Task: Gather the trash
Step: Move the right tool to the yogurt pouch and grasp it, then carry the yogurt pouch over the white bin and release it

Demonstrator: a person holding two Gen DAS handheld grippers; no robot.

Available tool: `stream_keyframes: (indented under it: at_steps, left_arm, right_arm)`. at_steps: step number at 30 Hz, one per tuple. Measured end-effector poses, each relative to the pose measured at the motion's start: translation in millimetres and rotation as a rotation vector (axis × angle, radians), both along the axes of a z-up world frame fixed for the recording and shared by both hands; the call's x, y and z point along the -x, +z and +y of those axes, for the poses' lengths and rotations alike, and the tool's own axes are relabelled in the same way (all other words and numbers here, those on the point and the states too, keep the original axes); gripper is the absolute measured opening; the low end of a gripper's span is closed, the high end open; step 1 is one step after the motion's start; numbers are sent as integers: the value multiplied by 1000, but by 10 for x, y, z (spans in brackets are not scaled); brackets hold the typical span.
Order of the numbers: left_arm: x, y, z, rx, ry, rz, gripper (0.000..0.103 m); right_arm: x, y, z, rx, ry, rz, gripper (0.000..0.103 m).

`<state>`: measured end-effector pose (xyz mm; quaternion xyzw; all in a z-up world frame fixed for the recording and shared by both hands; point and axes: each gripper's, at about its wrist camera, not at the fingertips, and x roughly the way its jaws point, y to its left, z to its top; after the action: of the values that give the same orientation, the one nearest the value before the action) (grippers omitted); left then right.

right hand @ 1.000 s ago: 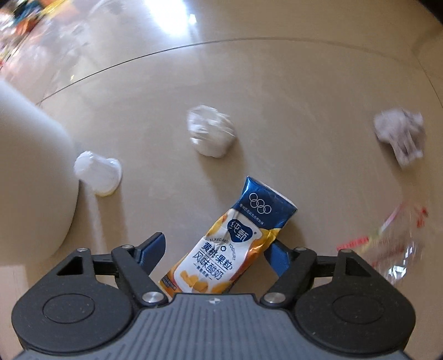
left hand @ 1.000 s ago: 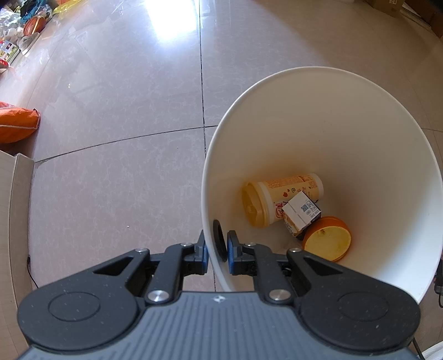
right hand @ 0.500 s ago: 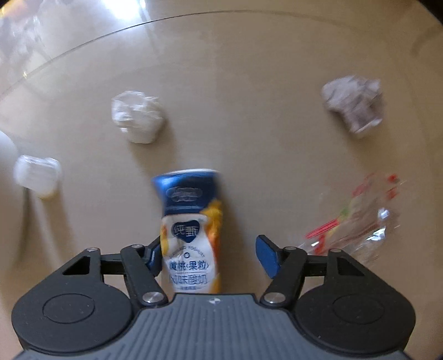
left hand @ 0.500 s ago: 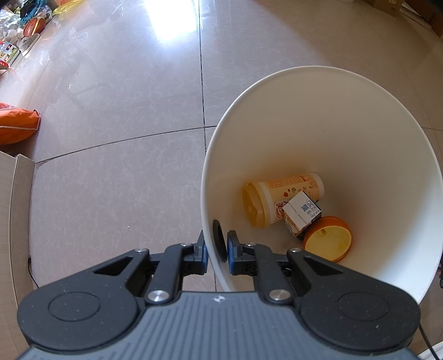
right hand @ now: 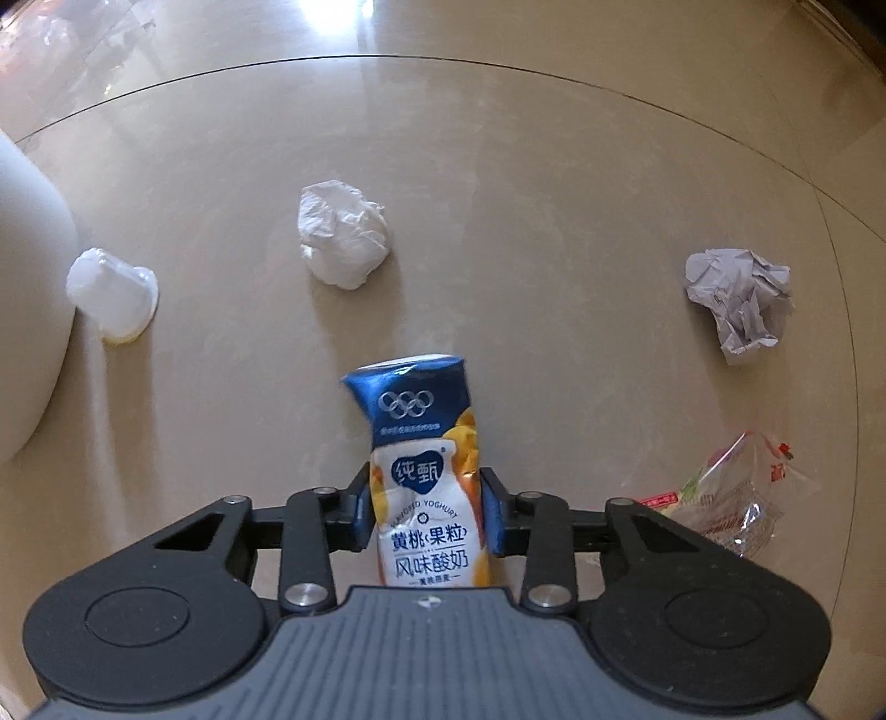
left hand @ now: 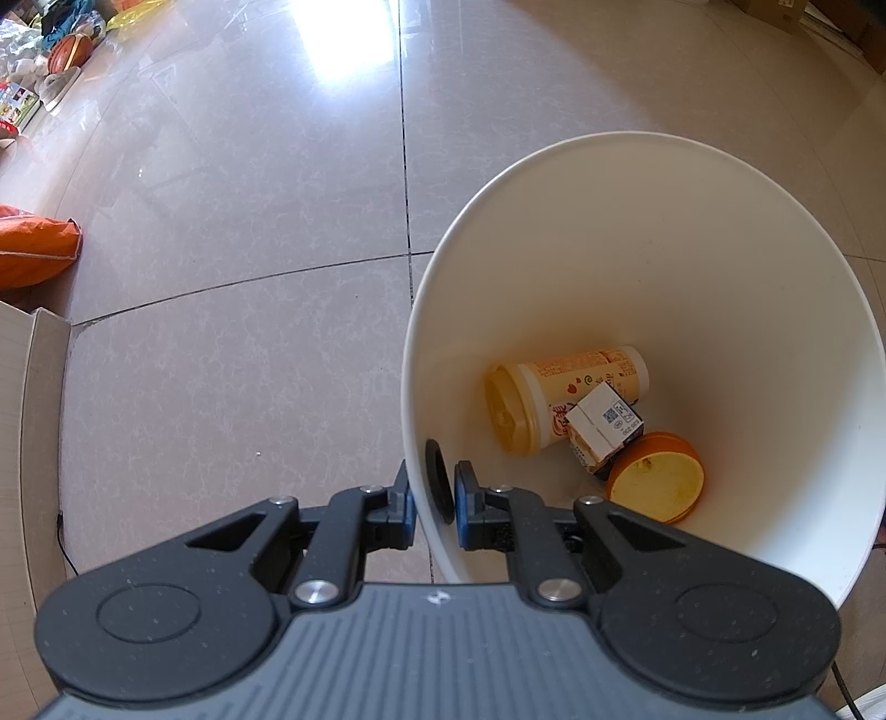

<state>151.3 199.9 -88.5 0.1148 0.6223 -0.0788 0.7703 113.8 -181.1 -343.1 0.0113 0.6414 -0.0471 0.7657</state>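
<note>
Right gripper (right hand: 425, 512) hiding, perhaps, yoghurt pouch (right hand: 423, 471) base

I see an orange bag (left hand: 33, 252) far left of my left tongs, a cardboard box (left hand: 27, 443) nearer left, and a basketball (left hand: 69, 52) far ahead.

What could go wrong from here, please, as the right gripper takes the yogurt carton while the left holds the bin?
1. The right gripper is closing on an already dented yogurt carton; squeezing could crush it further or let it slip.
2. The left gripper pinches only the bin wall at its rim, so the bin might tip or slide.
3. A tissue, paper ball, cup and wrapper lie nearby and could be knocked about.
</note>
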Motion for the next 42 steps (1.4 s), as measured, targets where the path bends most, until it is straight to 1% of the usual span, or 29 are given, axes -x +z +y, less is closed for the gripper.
stream_keyframes:
  at_steps: [3, 6, 7, 9, 12, 13, 15, 16, 22, 24, 26, 28, 32, 33, 34, 35, 37, 38, 39, 40, 42]
  left_arm:
    - [1, -1, 1, -3, -4, -1, 11]
    - [-2, -2, 3, -1, -2, 0, 11]
    - [-3, 0, 2, -2, -3, 0, 11]
    - [-4, -2, 4, -2, -3, 1, 11]
    - [-5, -3, 2, -2, -4, 2, 11]
    - [-7, -2, -2, -3, -4, 2, 11]
    - [-10, 1, -2, -1, -4, 4, 11]
    - [-11, 2, -3, -1, -4, 4, 11]
    - [-20, -1, -17, -4, -9, 7, 11]
    - [-21, 0, -16, -5, -10, 5, 11]
    - [-14, -3, -18, -8, -11, 1, 11]
    - [-5, -3, -21, -9, -11, -1, 11]
    - [3, -1, -15, -6, -10, -2, 11]
    - [4, -2, -11, -5, -10, -2, 11]
    - [1, 0, -14, -6, -9, -2, 11]
    - [0, 3, -11, -4, -9, -1, 11]
    - [-1, 12, -4, 0, -9, -1, 11]
    - [1, 16, -3, -1, -10, -2, 11]
    - [2, 16, -3, -1, -11, -3, 11]
    - [2, 19, -2, 0, -12, -2, 11]
    - [3, 22, 0, 3, -11, -2, 11]
  right_arm:
    - [65, 65, 76, -20, -8, 6, 40]
    - [147, 293, 64, -65, -20, 12, 40]
    - [185, 458, 34, -72, -11, 9, 40]
    - [190, 669, 80, -77, 20, -4, 40]
    - [187, 1117, 150, -93, 61, -28, 40]
    - [163, 1221, 176, -98, 78, -36, 40]
    - [156, 1615, 267, -101, 135, -64, 40]
    - [127, 1749, 311, -99, 160, -79, 40]
    - [108, 2911, 729, -151, 328, -233, 40]
    - [77, 3188, 936, -166, 390, -282, 40]
    - [36, 3352, 1142, -180, 444, -321, 40]
    - [-21, 3428, 1343, -196, 485, -335, 40]
    - [-116, 3423, 1718, -217, 554, -336, 41]
    - [-129, 3417, 1785, -222, 562, -335, 45]
    - [-136, 3409, 1844, -233, 571, -339, 54]
    - [-121, 3379, 1864, -244, 574, -346, 57]
    - [-83, 3400, 1916, -258, 583, -372, 71]
    - [-66, 3411, 1922, -256, 588, -390, 74]
    - [-45, 3428, 1910, -252, 588, -410, 81]
    - [-23, 3447, 1884, -252, 587, -430, 84]
    - [27, 3498, 1817, -246, 582, -474, 87]
